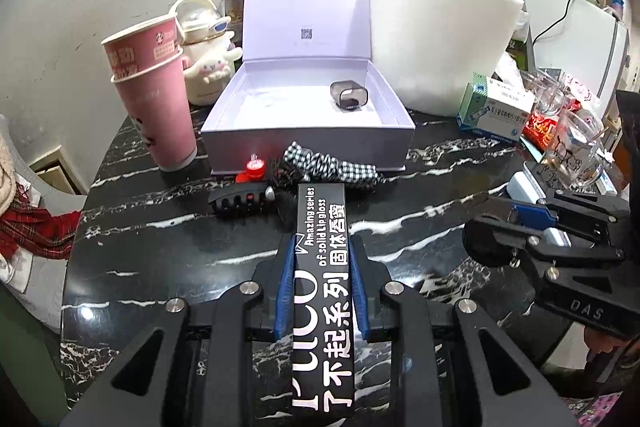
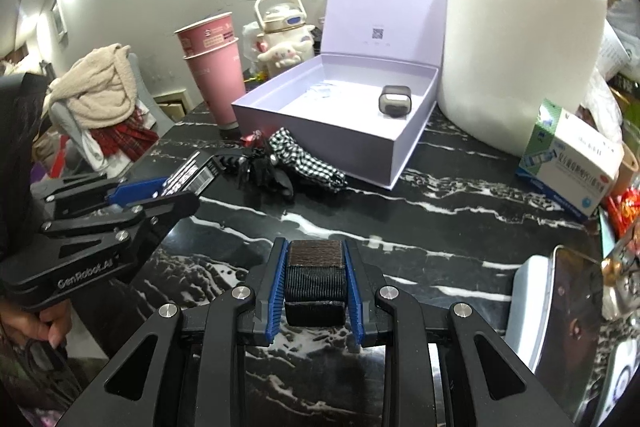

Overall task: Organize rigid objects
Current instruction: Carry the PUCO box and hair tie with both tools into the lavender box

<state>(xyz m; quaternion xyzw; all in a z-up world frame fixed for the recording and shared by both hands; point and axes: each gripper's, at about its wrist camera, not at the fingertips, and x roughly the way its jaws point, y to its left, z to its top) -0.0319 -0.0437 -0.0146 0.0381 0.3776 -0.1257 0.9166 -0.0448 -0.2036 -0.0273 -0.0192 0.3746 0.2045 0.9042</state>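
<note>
My left gripper (image 1: 322, 251) is shut on a long black lip gloss box (image 1: 322, 223) with white lettering, held above the black marble table (image 1: 420, 187). My right gripper (image 2: 316, 255) is shut on a small black ribbed block with a brown top (image 2: 315, 277). Ahead stands an open lavender gift box (image 1: 308, 147) (image 2: 312, 151), with a small grey case (image 1: 349, 95) (image 2: 395, 101) inside at its right. In the right wrist view the left gripper (image 2: 172, 191) is at the left, the black box's barcode end (image 2: 190, 169) sticking out. The right gripper (image 1: 492, 223) shows at the right of the left wrist view.
A black claw clip (image 1: 240, 205), a red item (image 1: 254, 171) and a checkered fabric piece (image 1: 332, 165) lie before the gift box. Stacked pink paper cups (image 1: 156, 95) stand left, a white foam block (image 1: 440, 35) behind right. A medicine box (image 1: 496, 111), glass mugs (image 1: 572, 147) and a phone (image 2: 568, 311) crowd the right.
</note>
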